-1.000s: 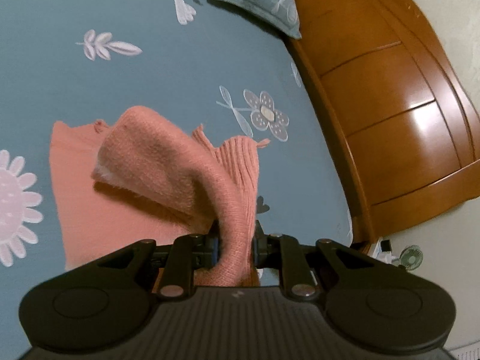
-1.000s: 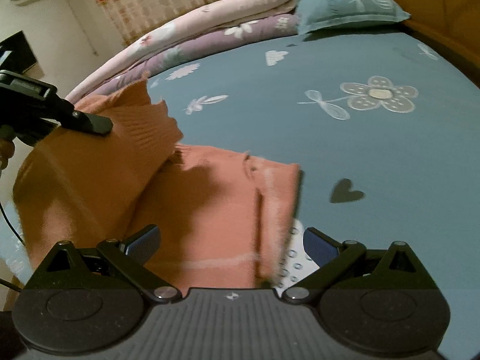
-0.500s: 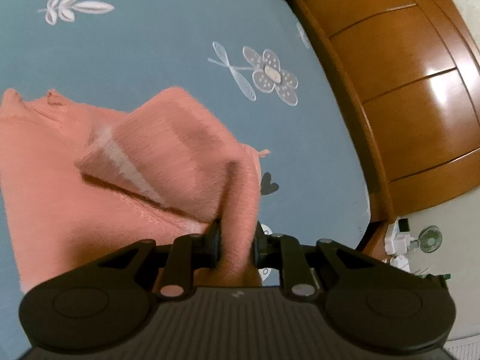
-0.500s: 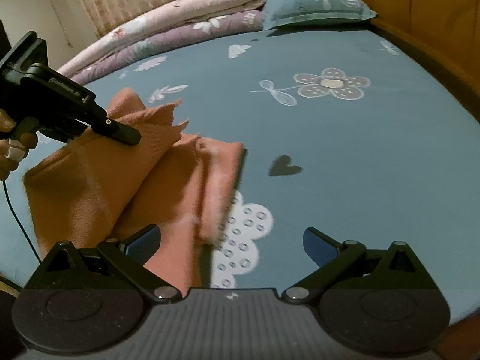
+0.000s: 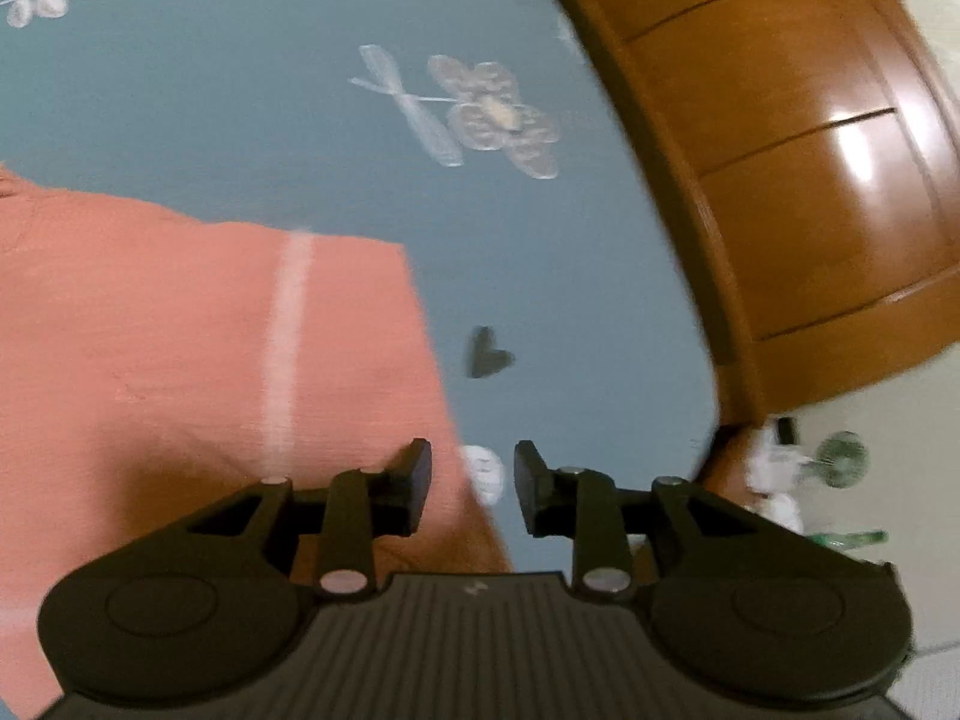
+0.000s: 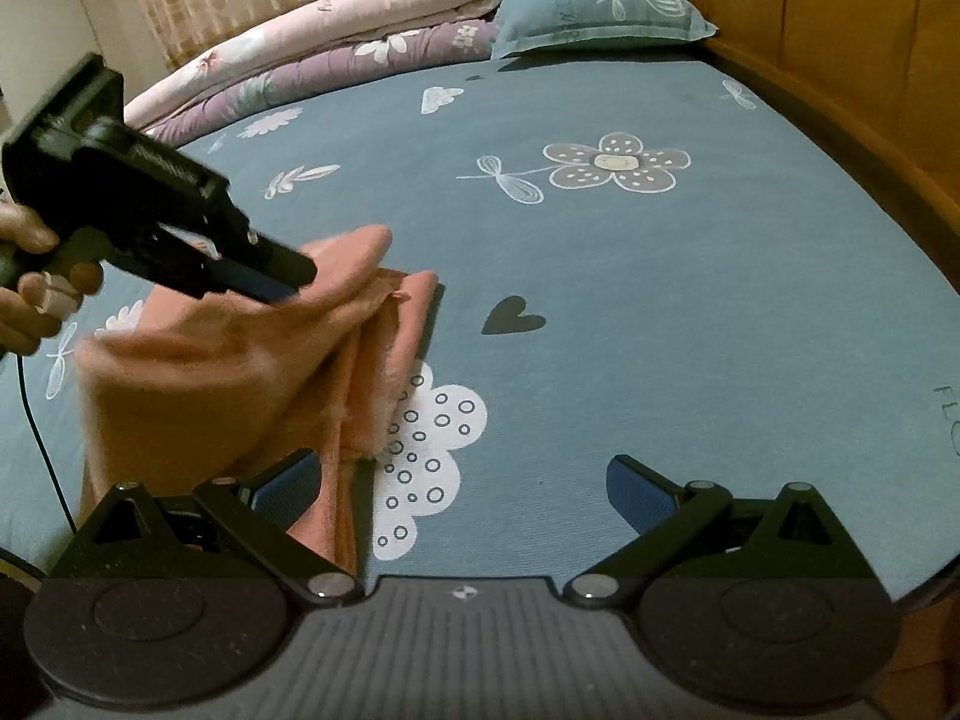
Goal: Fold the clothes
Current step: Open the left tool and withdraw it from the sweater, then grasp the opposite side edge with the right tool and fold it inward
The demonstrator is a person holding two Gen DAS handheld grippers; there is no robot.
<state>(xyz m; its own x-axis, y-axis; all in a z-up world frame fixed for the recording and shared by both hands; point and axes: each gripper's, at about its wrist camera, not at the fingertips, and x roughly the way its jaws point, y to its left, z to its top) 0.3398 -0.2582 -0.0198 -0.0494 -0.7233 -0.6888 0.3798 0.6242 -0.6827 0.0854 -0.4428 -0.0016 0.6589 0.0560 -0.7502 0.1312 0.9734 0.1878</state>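
A salmon-pink knitted sweater (image 5: 180,360) with a pale stripe lies folded on the blue flowered bedsheet (image 5: 300,120). My left gripper (image 5: 471,480) is open just above the sweater's right edge and holds nothing. In the right wrist view the left gripper (image 6: 300,279) hovers over the top layer of the sweater (image 6: 210,372), which still bulges up beneath it. My right gripper (image 6: 462,486) stands wide open near the front edge of the bed. Its left finger (image 6: 288,480) is beside the sweater's near corner, with only sheet between the fingers.
A wooden headboard (image 5: 780,150) runs along the bed's right side. A blue pillow (image 6: 600,6) and folded quilts (image 6: 360,30) lie at the far end. A hand (image 6: 30,294) holds the left gripper, trailing a cable (image 6: 42,438). A small fan (image 5: 843,459) stands on the floor.
My left gripper carried the sweater's fold across and down, then opened and let it go, and the layer has dropped flat. The right gripper stayed open and drew back to the right.
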